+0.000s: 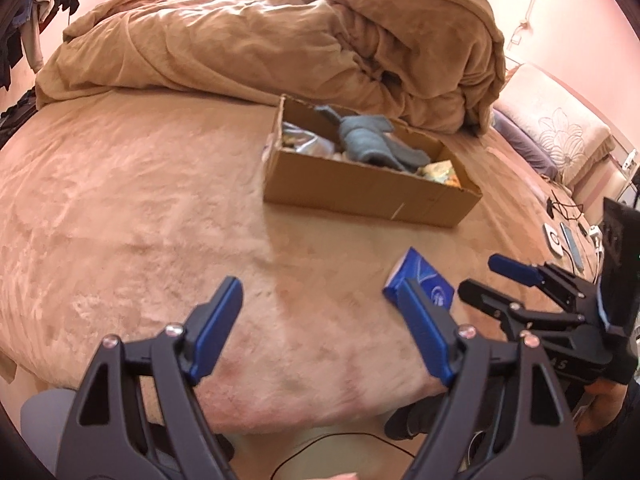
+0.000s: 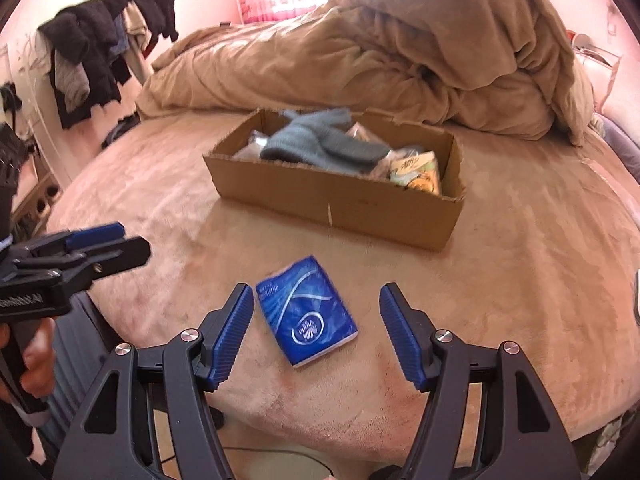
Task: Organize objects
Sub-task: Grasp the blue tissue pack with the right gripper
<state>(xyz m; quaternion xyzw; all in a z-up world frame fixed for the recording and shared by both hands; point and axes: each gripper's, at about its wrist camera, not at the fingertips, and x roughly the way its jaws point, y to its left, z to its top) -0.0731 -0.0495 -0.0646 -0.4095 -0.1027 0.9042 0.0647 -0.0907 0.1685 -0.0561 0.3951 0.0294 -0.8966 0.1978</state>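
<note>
Both grippers open above the bed; blue tissue pack lies flat near the front edge.

The right gripper (image 2: 316, 336) is open, its jaws spread wide with nothing between the pads; the blue tissue pack (image 2: 306, 312) lies on the bed (image 2: 520, 280) just ahead of it, nearer the left finger and not touching either. The left gripper (image 1: 320, 328) is also open and empty, positioned to the left of the pack over bare bed cover. The cardboard box (image 2: 336, 204) sits farther back on the bed, apart from the pack, and holds a grey-blue knitted cloth (image 2: 320, 144) and a few packets (image 2: 418, 172). A bunched tan duvet (image 2: 400, 64) lies behind the box. Dark clothes (image 2: 100, 48) hang at the far left.
</note>
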